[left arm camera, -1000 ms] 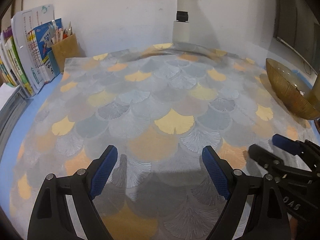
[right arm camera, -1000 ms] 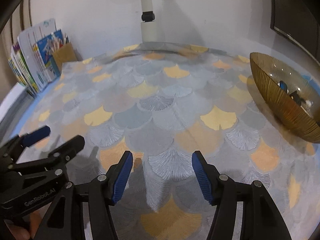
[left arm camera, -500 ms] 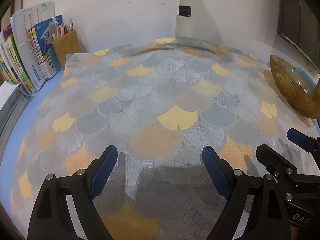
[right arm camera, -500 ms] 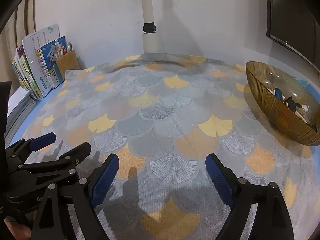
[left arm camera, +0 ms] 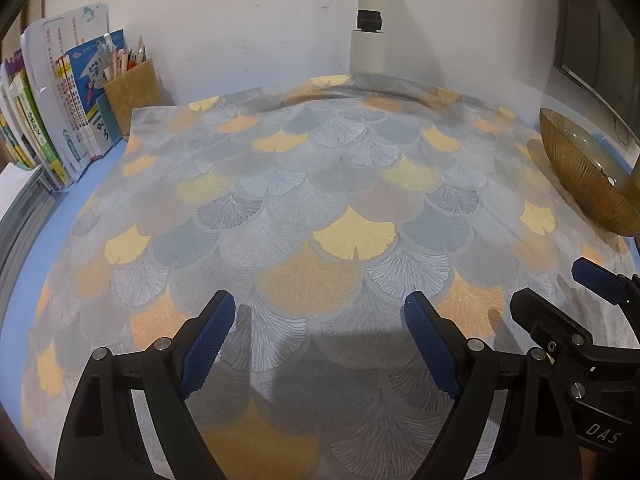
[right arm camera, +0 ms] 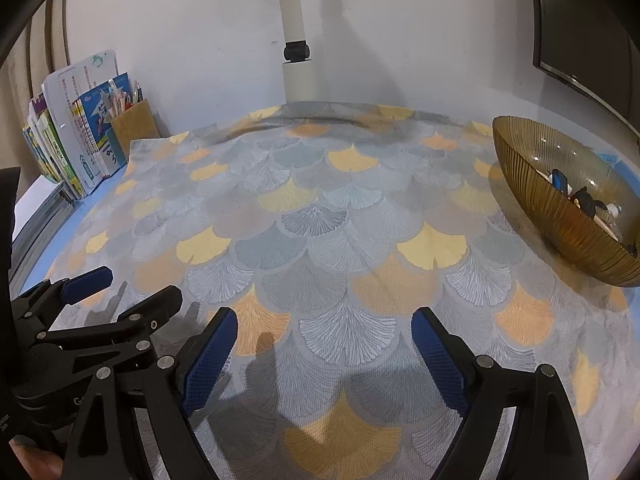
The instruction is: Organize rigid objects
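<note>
An amber ribbed glass bowl (right arm camera: 532, 204) stands at the right edge of the table and holds a few small dark and white objects (right arm camera: 580, 200). The same bowl (left arm camera: 580, 176) shows at the far right of the left wrist view. My right gripper (right arm camera: 324, 316) stands open over the leaf-patterned tablecloth (right arm camera: 320, 216), with nothing between its blue pads. My left gripper (left arm camera: 320, 302) is open too and holds nothing. Each gripper appears in the other's view: the left gripper (right arm camera: 138, 284) at lower left, the right gripper (left arm camera: 554, 284) at lower right.
Upright books (left arm camera: 60, 120) and a tan pen holder (left arm camera: 130, 88) stand at the back left. A white pole (right arm camera: 298, 60) rises at the back wall. A dark framed panel (right arm camera: 580, 32) hangs on the right wall. Blue table edge (left arm camera: 24, 272) shows on the left.
The right gripper's jaws have spread wider than a second ago. The left gripper's jaws are as wide as before.
</note>
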A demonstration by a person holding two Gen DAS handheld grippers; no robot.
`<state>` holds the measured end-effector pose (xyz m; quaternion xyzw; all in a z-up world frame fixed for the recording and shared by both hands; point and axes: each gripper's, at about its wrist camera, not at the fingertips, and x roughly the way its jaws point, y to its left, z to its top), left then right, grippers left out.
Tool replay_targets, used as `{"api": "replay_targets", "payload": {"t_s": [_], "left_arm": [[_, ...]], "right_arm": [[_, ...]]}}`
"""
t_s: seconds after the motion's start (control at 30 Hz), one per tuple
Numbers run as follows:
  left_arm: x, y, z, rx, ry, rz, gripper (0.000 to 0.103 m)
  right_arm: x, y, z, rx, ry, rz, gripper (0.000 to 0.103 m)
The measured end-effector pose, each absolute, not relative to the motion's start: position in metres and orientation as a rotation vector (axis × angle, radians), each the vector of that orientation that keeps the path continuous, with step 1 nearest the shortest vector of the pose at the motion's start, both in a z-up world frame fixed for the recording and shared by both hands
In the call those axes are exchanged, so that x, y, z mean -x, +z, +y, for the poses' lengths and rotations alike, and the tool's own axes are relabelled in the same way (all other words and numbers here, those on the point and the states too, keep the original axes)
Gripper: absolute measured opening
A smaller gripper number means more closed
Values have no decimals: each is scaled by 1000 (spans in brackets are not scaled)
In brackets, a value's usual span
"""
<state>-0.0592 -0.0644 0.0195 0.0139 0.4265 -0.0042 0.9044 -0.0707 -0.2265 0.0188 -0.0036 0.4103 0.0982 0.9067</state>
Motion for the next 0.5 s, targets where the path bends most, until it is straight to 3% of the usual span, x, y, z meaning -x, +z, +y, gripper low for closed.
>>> {"api": "replay_targets", "payload": {"t_s": [0.5], "left_arm": [[58,18,-63,-30,-10,887,86]], "right_arm": [[69,18,-228,2,205,862,88]]}}
